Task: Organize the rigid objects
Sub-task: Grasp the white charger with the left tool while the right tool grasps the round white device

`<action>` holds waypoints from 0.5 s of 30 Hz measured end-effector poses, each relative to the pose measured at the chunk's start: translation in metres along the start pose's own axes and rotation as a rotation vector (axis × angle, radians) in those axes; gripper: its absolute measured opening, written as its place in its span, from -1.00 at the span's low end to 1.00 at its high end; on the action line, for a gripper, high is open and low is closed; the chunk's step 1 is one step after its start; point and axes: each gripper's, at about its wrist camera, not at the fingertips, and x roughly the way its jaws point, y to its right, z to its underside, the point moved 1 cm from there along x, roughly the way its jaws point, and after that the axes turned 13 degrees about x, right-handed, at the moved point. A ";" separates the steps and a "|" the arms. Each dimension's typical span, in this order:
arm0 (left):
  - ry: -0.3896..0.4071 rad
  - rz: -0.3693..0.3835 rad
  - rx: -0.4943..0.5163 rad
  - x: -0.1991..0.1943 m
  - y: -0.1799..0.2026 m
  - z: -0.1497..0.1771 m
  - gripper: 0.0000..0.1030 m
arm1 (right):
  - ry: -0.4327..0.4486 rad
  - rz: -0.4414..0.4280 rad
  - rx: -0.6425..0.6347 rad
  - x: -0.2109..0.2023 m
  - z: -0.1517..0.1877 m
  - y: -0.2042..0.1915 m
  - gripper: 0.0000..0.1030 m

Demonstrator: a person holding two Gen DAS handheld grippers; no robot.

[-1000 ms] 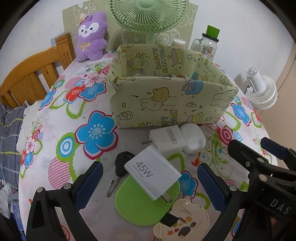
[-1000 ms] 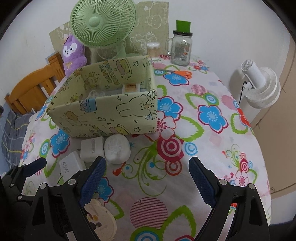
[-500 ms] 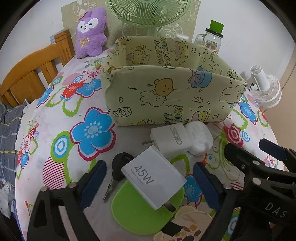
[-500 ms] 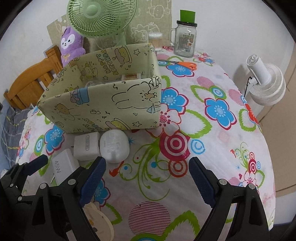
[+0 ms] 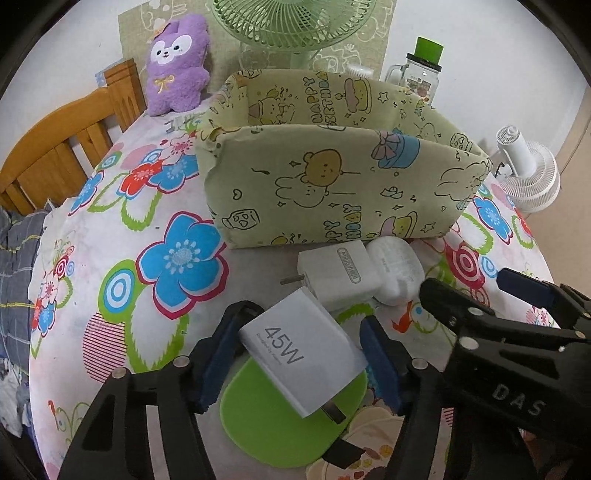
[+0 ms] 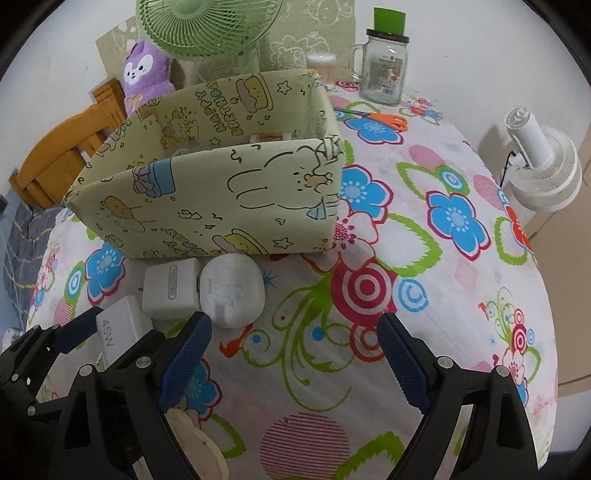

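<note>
A white 45W charger (image 5: 303, 354) lies tilted on a green oval pad (image 5: 273, 428). My left gripper (image 5: 301, 354) is closing around it, and both blue pads touch its outer corners. Just beyond lie a white square charger (image 5: 338, 275) and a white earbud case (image 5: 395, 271), in front of the yellow-green cartoon-print fabric box (image 5: 332, 192). My right gripper (image 6: 295, 354) hangs open over bare flowered tablecloth, with the earbud case (image 6: 232, 291) up and to the left of its left finger. Nothing is between its pads.
Behind the box stand a green fan (image 6: 207, 26), a purple plush (image 5: 177, 62) and a glass jar with a green lid (image 6: 384, 62). Orange scissors (image 6: 384, 120) lie at the back right. A white fan (image 6: 543, 173) stands off the table's right edge, a wooden chair (image 5: 62, 144) to the left.
The left jaws have narrowed from wide open to the sides of the 45W charger, now covering the black key. The right gripper sank a little toward the tablecloth, still open.
</note>
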 end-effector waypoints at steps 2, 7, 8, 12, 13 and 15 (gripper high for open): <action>-0.004 0.000 -0.004 -0.001 -0.002 0.001 0.33 | -0.006 -0.002 -0.007 0.004 -0.001 -0.002 0.80; -0.004 -0.002 0.020 -0.001 -0.001 0.001 0.32 | -0.027 -0.008 -0.024 0.015 -0.002 -0.010 0.80; -0.003 -0.003 0.028 0.000 0.000 0.001 0.32 | -0.031 -0.008 -0.030 0.017 -0.003 -0.012 0.80; -0.003 -0.014 0.047 0.001 0.001 0.001 0.32 | -0.039 -0.012 -0.052 0.025 -0.004 -0.019 0.80; -0.005 -0.018 0.051 0.002 0.001 0.001 0.32 | -0.039 -0.012 -0.060 0.026 -0.005 -0.020 0.80; -0.014 -0.018 0.055 0.004 0.001 0.001 0.32 | -0.047 -0.009 -0.075 0.030 -0.005 -0.023 0.79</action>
